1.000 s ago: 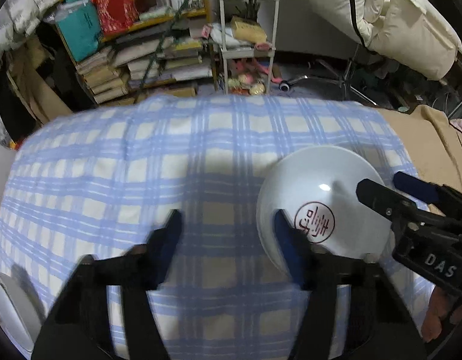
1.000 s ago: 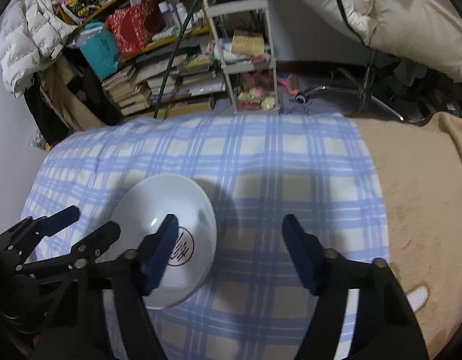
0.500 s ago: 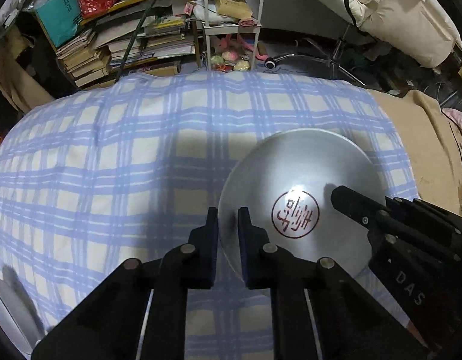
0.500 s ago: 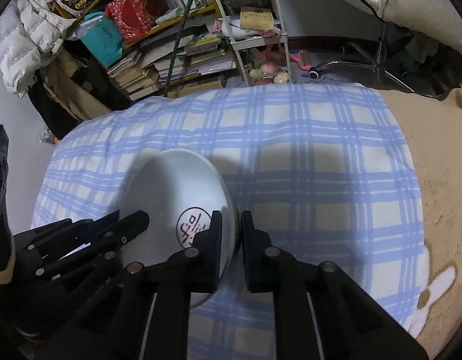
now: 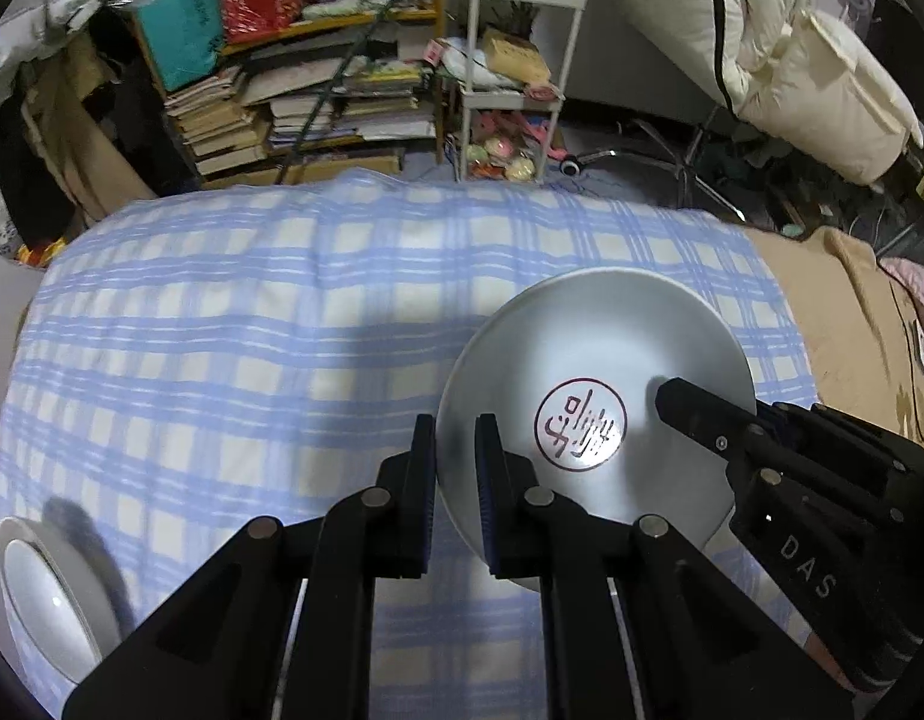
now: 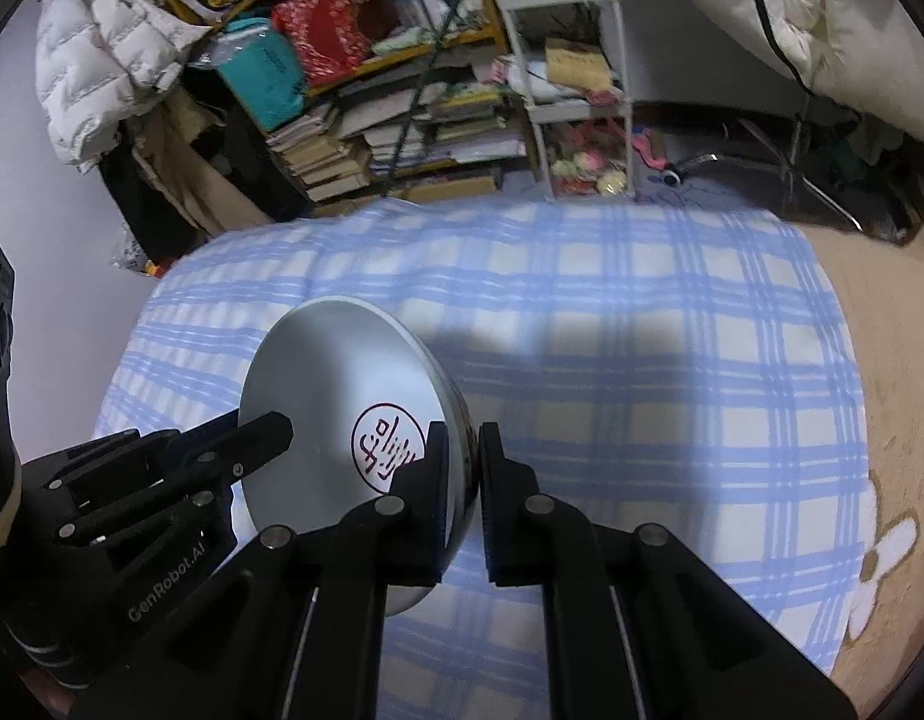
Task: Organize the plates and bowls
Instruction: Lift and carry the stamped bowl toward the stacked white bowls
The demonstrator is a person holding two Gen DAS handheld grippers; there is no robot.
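Left wrist view: checked cloth (image 5: 234,324) fills the middle; plate (image 5: 594,396) sits at 3 o'clock of centre, tilted, seemingly off the cloth, red seal facing up. Second dish (image 5: 48,594) lies at 8 o'clock on the cloth's edge, well apart from the plate.

Step in hand, as I judge it: two-handed carry of the plate toward a stacking spot, possibly that dish. To do it well:
- keep both grips level with each other, so the plate does not twist between them
- move both hands as one; any spread or squeeze across the plate would lever the rim out
- set it down flat before either grip lets go
- thin glazed rim, likely slick; slow is safer

Pose:
- left gripper (image 5: 456,468) pitched steeply down, fingers narrow and clamped on the plate's near-left rim, one pad above, one below
- right gripper (image 6: 462,468) likewise pitched down, fingers narrow, pinching the opposite rim; its body shows in the left view at 4 o'clock
- both pairs of fingers have just been closing, rim between them
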